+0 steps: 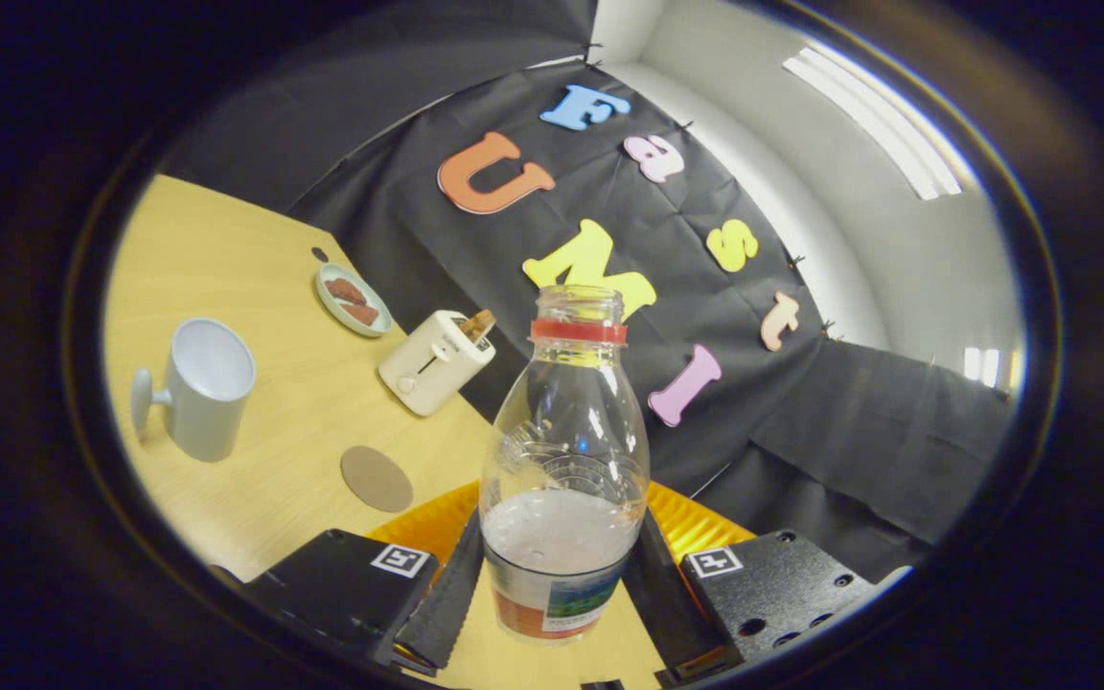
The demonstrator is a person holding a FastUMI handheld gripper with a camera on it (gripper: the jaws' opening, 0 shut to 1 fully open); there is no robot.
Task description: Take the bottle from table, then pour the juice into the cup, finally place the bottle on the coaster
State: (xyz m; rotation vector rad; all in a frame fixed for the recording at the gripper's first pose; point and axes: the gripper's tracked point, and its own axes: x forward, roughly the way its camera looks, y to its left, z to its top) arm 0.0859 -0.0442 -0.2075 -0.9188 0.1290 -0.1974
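Observation:
A clear plastic bottle (563,460) with a red neck ring and no cap stands between my fingers, holding a little whitish juice at its bottom. My gripper (557,594) is shut on the bottle, both fingers pressing its lower sides at the label. The view is tilted. A pale grey cup (202,388) with a handle stands on the wooden table (226,278), beyond the fingers to the left, its mouth open toward me. A round brown coaster (376,478) lies flat between the cup and the bottle, just ahead of my left finger.
A cream toaster (435,361) with toast in its slot stands behind the coaster near the black cloth wall. A small plate (352,299) with brown pieces lies farther back. Something orange and ribbed (696,522) shows behind the bottle's base.

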